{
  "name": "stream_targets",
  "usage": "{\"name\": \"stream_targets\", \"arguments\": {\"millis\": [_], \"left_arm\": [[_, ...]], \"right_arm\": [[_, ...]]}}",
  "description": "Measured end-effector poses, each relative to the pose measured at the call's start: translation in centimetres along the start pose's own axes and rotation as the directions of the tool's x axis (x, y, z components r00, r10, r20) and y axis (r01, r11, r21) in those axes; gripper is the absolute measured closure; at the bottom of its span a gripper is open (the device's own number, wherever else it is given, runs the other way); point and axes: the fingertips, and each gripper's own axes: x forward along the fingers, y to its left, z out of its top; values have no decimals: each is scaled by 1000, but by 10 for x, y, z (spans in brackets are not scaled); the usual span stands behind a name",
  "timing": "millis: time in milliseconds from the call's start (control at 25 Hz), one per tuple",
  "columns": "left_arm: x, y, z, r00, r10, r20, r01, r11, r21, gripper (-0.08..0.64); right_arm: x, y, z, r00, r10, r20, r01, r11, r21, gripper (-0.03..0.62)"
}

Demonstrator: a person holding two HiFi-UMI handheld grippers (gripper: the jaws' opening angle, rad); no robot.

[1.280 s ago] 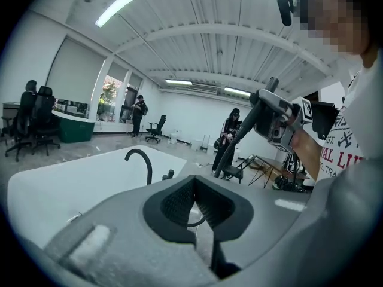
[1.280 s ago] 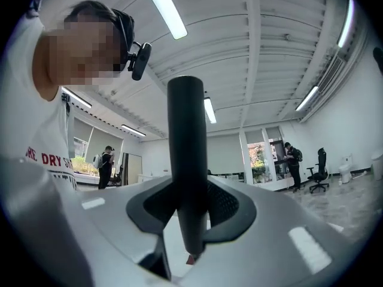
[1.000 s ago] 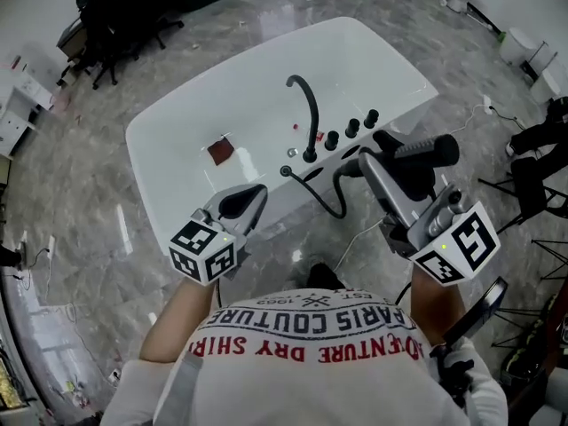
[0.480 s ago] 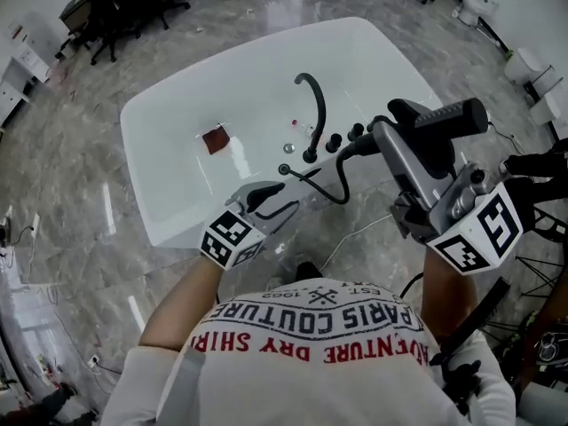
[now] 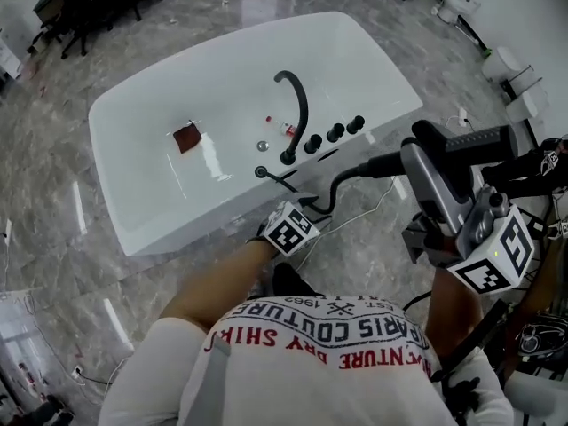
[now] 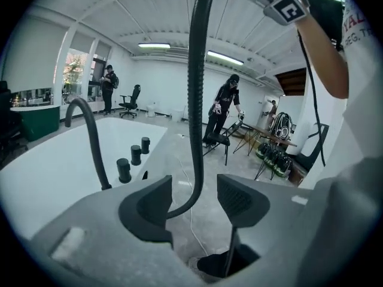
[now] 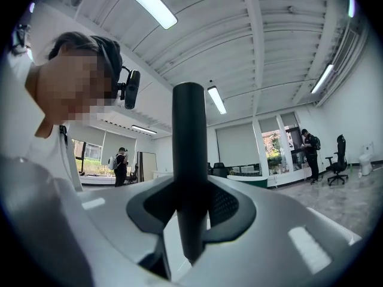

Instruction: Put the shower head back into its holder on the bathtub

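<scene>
The shower head [image 5: 466, 140] is black with a ribbed face. It lies roughly level at the right of the head view, off the tub, its handle clamped between the right gripper's [image 5: 422, 158] jaws. Its black hose [image 6: 194, 88] droops in a loop to the near rim of the bathtub [image 5: 204, 216]. The tub is white with rounded corners and sits slantwise across the upper middle. Which rim fitting is the holder cannot be told.

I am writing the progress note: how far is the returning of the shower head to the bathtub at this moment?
Done: the black shower head is lifted, clamped in the right gripper fingers. In hand: the left gripper, fingers just opened, straddles the black flexible hose without pressing it. Left: seating the head on the white bathtub rim.
</scene>
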Motion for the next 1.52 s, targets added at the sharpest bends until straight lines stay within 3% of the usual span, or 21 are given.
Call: {"name": "stream_targets", "arguments": {"millis": [280,360,400,440,680,1000,1120,1320,1520], "left_arm": [[45,-20,-7,997,-54,-50,59,994,92,336],[51,-19,-8,997,-41,-63,47,995,93,368],[52,-17,-10,998,-29,-64,35,995,88,462],[54,-15,-11,998,-23,-61,28,997,79,497],[50,-14,-5,999,-35,-34,36,998,44,502],[-36,41,33,988,106,113,-95,991,-96,502],[-79,74,47,969,189,156,-177,980,-85,502],[-137,126,42,935,330,126,-323,943,-76,502],[-159,150,24,908,408,96,-398,911,-112,502]], "right_arm": [[-29,-7,5,997,-74,-6,74,997,3,472],[-39,-11,8,996,-91,-1,91,996,6,472],[-43,-12,9,995,-102,0,102,995,2,472],[-46,-13,10,994,-112,-1,112,994,-7,472],[-52,-26,10,992,-123,-9,123,992,-22,472],[-38,-31,4,997,-74,32,73,997,35,474],[-20,-27,3,999,-30,39,27,998,57,476],[3,-19,4,999,15,46,-17,998,60,476],[14,-13,-2,998,42,38,-45,996,71,476]]}}
